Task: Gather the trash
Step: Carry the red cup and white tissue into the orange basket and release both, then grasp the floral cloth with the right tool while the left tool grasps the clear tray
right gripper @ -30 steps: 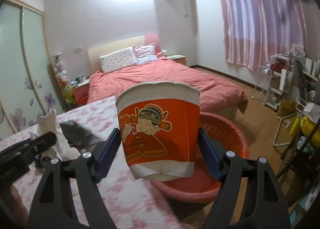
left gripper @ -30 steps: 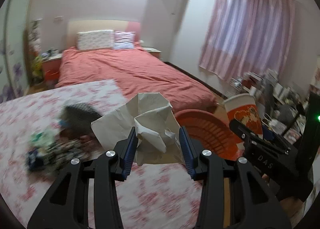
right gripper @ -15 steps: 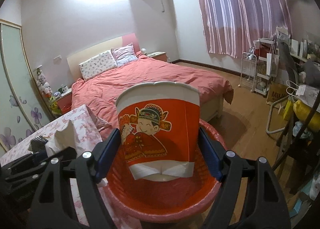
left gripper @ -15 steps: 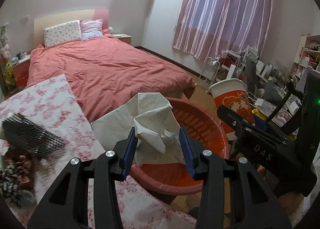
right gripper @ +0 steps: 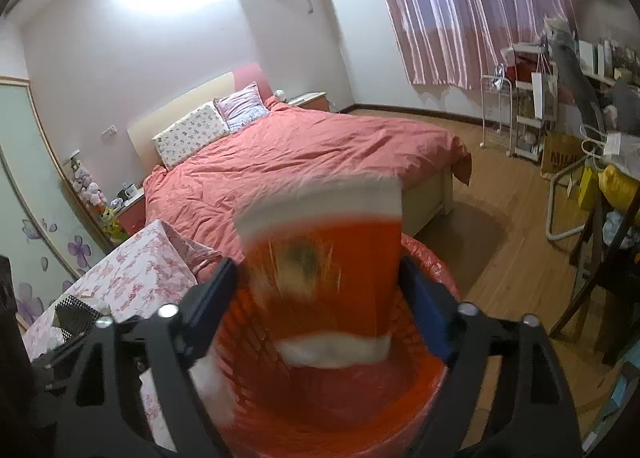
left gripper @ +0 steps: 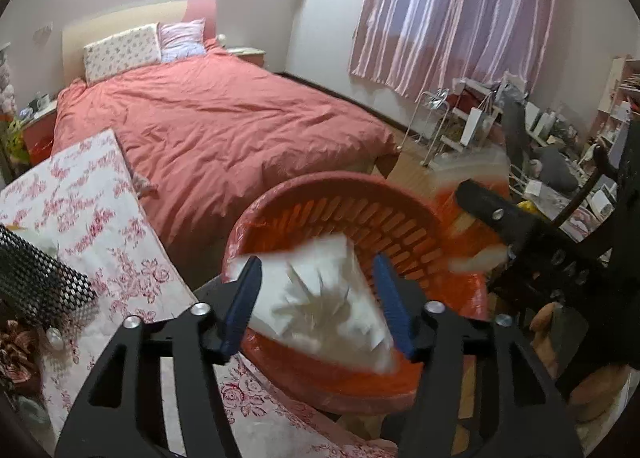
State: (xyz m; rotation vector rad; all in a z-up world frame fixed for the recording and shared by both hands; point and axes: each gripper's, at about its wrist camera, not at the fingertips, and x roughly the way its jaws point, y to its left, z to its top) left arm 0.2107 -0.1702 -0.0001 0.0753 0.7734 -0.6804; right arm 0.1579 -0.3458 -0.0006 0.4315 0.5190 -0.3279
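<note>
Crumpled paper (left gripper: 320, 298) and waxy cup (right gripper: 324, 270) blur between both just-opening claws, over slatted plastic basket (left gripper: 360, 213).

The crumpled white paper (left gripper: 320, 298) between the left gripper's (left gripper: 318, 304) blue pads is smeared by motion, its folds unreadable, and it hides part of the red slatted plastic basket (left gripper: 360, 213). The red-and-white paper cup (right gripper: 324, 270) is equally blurred; its printed figure cannot be made out, and whether the right gripper's (right gripper: 320, 310) pads touch it is unclear. The flower-patterned tablecloth (left gripper: 92, 217) runs off the frame's left edge.
</note>
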